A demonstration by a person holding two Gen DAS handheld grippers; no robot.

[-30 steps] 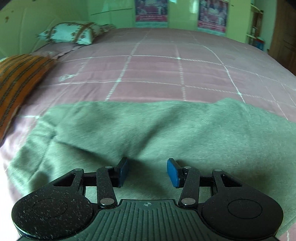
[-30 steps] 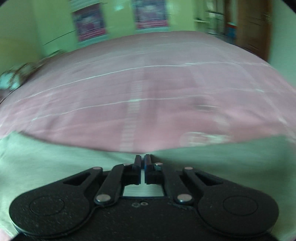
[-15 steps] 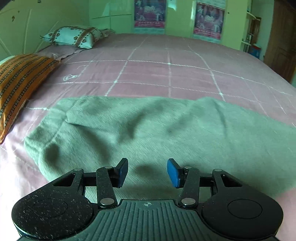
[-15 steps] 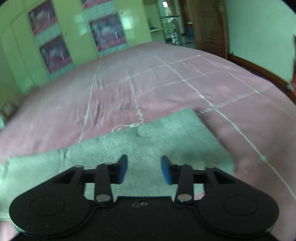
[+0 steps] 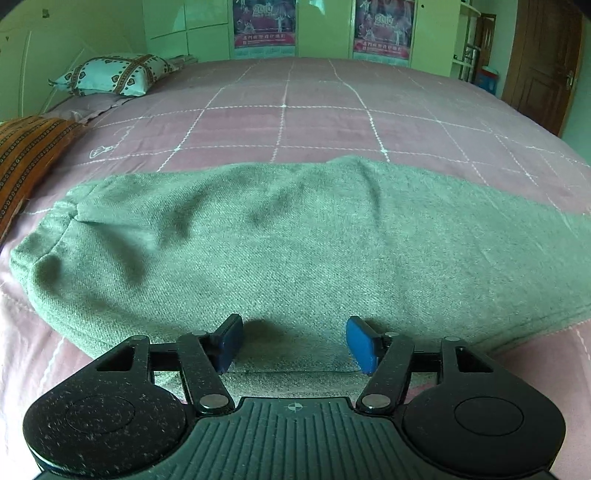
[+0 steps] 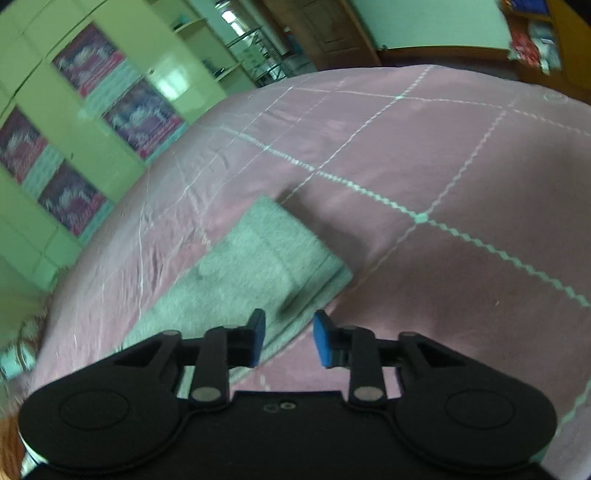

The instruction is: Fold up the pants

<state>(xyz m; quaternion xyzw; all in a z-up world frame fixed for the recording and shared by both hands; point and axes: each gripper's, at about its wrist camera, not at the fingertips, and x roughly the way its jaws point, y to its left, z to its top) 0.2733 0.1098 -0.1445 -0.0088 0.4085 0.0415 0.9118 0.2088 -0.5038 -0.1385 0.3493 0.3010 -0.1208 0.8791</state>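
Grey-green pants (image 5: 295, 236) lie spread sideways across the pink checked bedspread (image 5: 288, 125). My left gripper (image 5: 291, 334) hovers at their near edge. Its jaws are opening, with only flat cloth showing below the gap and nothing pinched. In the right wrist view the hemmed end of a pant leg (image 6: 266, 258) lies flat on the bedspread (image 6: 424, 166). My right gripper (image 6: 289, 332) is tilted just above the near corner of that leg end. Its jaws are closing but stand apart, and no cloth sits between the blue pads (image 6: 323, 341).
A patterned pillow (image 5: 110, 75) and an orange striped cushion (image 5: 26, 155) lie at the bed's left side. Green wardrobes with posters (image 5: 264, 22) stand behind the bed. A wooden door (image 5: 543, 66) is at the right.
The left gripper drew back toward the pants' near edge and its jaws widened. The right gripper went from shut to apart, rolled, and swung over to the pant leg's end.
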